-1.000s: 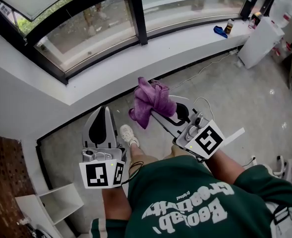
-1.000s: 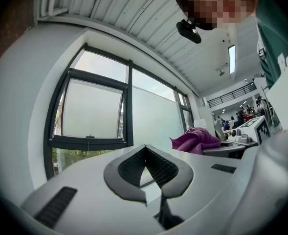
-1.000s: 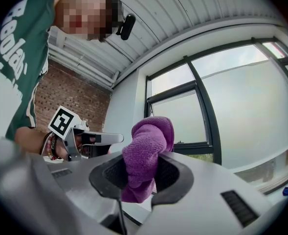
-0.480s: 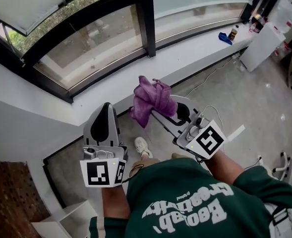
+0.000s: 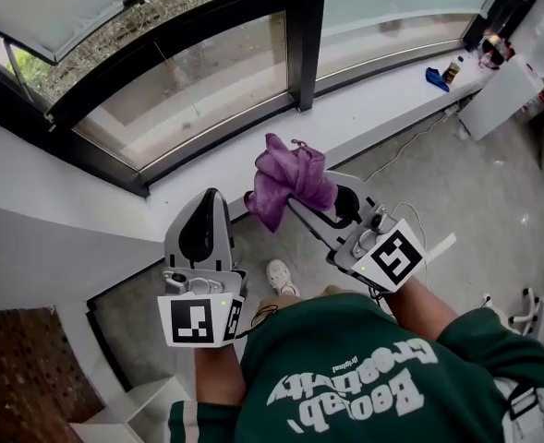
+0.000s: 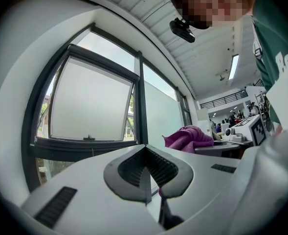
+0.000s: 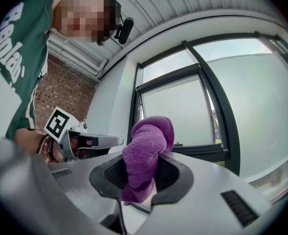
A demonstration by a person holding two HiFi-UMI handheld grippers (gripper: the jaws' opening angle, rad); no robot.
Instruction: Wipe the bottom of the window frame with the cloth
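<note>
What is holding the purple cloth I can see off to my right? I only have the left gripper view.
Observer: The right hand-held gripper. Its own view shows the jaws shut on the cloth, which bunches up above them.
Operator: Is the cloth on the window frame yet?
Observer: It doesn't look so. In the head view it is held up in front of the person, on the near side of the white sill and short of the dark bottom frame.
Operator: Is anything sitting on that sill?
Observer: Yes, at its far right end: a blue item with a small bottle beside it. The stretch nearest the cloth looks bare.
</note>
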